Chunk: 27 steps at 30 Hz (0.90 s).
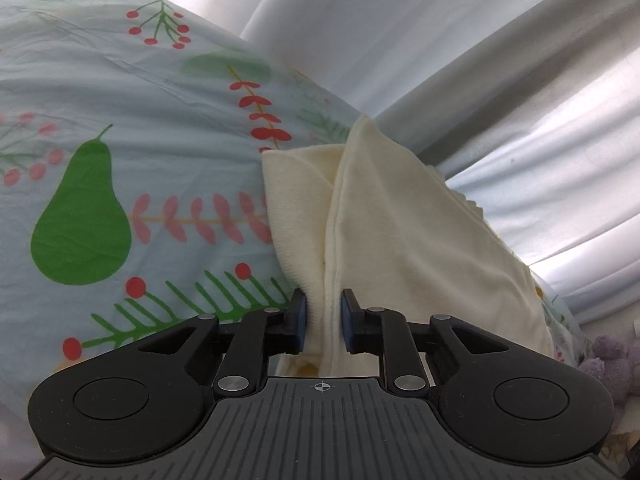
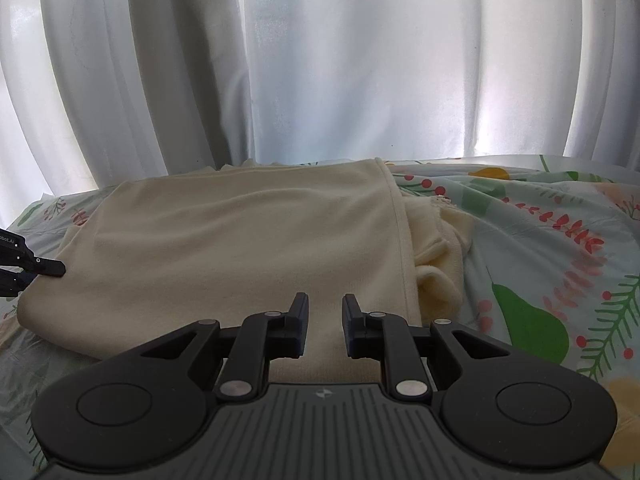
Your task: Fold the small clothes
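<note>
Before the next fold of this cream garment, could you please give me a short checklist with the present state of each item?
1. Left tool pinching the cream garment at its edge: ok, cloth sits between the pads.
2. Right tool gripping cloth: cannot tell; it sits nearly closed over the garment.
3. Garment lying on the printed bedsheet: ok.
4. Top layer smooth: ok.
5. Right side tidy: not ok, a bunched layer sticks out past the hem.

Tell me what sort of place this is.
Probably a bedroom. A cream garment lies on a bed sheet printed with pears and berries, white curtains hang right behind it, and a purple plush toy sits at the edge.
</note>
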Motion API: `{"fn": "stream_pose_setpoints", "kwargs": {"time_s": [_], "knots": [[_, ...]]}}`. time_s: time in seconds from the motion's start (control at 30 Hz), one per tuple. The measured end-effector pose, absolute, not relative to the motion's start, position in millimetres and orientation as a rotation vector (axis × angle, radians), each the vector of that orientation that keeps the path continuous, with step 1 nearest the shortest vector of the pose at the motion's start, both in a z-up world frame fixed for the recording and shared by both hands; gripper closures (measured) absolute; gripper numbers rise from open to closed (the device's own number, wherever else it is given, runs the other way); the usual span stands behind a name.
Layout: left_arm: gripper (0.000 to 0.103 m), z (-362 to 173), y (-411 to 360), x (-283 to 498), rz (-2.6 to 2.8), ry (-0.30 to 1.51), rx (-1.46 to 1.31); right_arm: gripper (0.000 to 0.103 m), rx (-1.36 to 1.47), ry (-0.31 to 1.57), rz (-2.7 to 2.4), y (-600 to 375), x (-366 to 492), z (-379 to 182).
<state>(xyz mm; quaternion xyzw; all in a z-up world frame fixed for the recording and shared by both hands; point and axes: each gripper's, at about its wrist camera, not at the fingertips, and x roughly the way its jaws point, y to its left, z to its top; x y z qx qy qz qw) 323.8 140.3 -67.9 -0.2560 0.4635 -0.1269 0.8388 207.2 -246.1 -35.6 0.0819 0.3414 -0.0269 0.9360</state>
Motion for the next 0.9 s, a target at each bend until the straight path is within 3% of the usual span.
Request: {"fn": "stream_pose_setpoints", "kwargs": {"time_s": [0.2, 0.37, 0.53, 0.6, 0.9], "knots": [[0.087, -28, 119, 312, -0.363, 0.869, -0.532, 0.086, 0.170, 0.691, -0.096, -251, 207, -34], [0.087, 4, 50, 300, -0.503, 0.794, -0.422, 0.086, 0.176, 0.675, -0.128, -253, 207, -33], [0.086, -30, -23, 301, -0.512, 0.885, -0.278, 0.086, 0.181, 0.678, -0.123, -251, 206, -33], [0.081, -48, -41, 300, -0.507, 0.912, -0.249, 0.086, 0.180, 0.681, -0.121, -252, 206, -34], [0.071, 2, -12, 260, -0.516, 0.764, -0.236, 0.086, 0.202, 0.679, -0.128, -259, 202, -34]]}}
